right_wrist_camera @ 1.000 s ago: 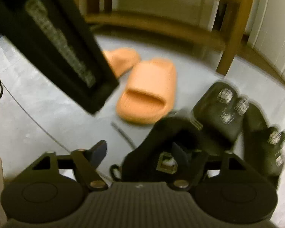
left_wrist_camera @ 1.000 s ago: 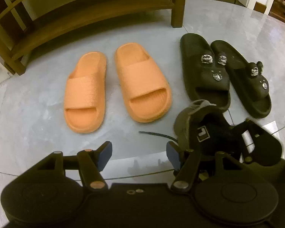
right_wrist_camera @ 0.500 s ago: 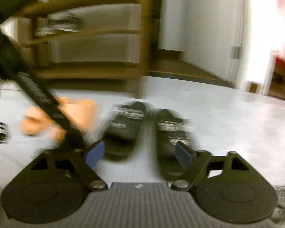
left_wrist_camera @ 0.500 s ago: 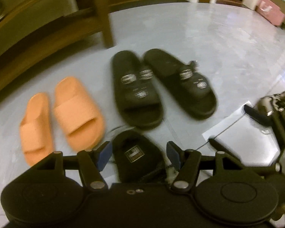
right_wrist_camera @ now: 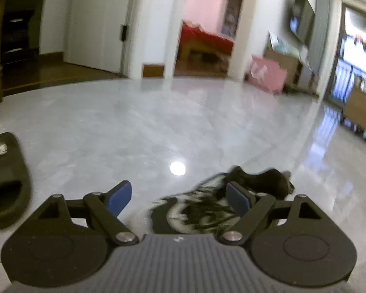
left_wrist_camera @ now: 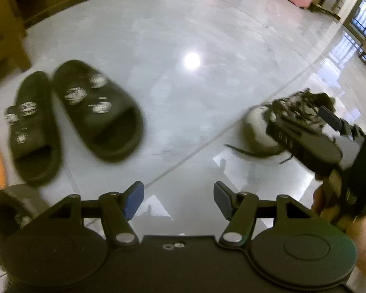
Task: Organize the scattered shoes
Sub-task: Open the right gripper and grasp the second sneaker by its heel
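glossy grey floor (left_wrist_camera: 207, 36) | black slides (left_wrist_camera: 73, 117) paired – sneaker (right_wrist_camera: 207, 210) apart | both hand-held grippers – left (left_wrist_camera: 178, 201), right (right_wrist_camera: 179, 199) – wide, empty

Black slippers (left_wrist_camera: 73, 119) — silver studs, black-and-white laced sneaker (right_wrist_camera: 207, 210), glossy grey floor (left_wrist_camera: 195, 36)

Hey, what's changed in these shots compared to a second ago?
Both grippers swung right, off the orange slides and shoe rack toward a black-and-white sneaker. The right gripper now sits open over it; the left gripper is open and empty. The black slides stay paired on the floor.
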Demonstrator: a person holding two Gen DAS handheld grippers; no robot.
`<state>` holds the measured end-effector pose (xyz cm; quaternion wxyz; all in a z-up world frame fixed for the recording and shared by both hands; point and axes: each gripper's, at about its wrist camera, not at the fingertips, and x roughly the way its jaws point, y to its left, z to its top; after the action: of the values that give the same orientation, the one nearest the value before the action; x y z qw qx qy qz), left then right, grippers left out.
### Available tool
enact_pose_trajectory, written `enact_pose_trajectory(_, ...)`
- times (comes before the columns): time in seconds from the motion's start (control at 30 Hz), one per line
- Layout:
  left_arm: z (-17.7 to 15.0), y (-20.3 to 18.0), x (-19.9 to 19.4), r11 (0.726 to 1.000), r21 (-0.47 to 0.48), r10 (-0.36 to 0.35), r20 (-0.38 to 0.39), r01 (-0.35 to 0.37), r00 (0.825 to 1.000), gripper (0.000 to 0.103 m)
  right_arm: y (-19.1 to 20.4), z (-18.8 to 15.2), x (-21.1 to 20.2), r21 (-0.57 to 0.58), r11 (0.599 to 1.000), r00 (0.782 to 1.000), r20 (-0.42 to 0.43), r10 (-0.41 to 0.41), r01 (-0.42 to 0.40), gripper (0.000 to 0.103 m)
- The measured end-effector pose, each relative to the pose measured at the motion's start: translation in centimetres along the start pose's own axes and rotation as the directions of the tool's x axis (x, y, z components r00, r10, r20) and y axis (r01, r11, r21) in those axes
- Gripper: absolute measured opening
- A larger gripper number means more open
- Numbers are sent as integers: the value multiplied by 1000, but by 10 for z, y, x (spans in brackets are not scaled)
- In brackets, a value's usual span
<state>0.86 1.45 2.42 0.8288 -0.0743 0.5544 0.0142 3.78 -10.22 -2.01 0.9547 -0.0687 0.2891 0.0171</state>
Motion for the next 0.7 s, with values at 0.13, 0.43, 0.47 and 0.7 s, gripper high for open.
enact_pose_trajectory(0.13, 7, -17, 10, 1000, -4, -23, -22, 22, 999, 63, -43, 17, 28, 26, 999, 992, -119, 36, -34, 87)
enact_pose_trajectory(0.43, 36, -49, 23, 998, 57, -23, 8, 23, 1000, 63, -93, 25, 58, 5, 985, 940, -299, 167, -174, 87)
enact_pose_trajectory(0.47, 39, -51, 27, 998, 59, -24, 5, 23, 1000, 63, -93, 23, 60, -5, 981, 933, -310, 181, -192, 87)
enact_pose_trajectory(0.7, 67, -64, 58, 999, 46, 1, 2, -1, 1000, 63, -81, 13, 63, -103, 955, 909, -348, 229, -280, 85)
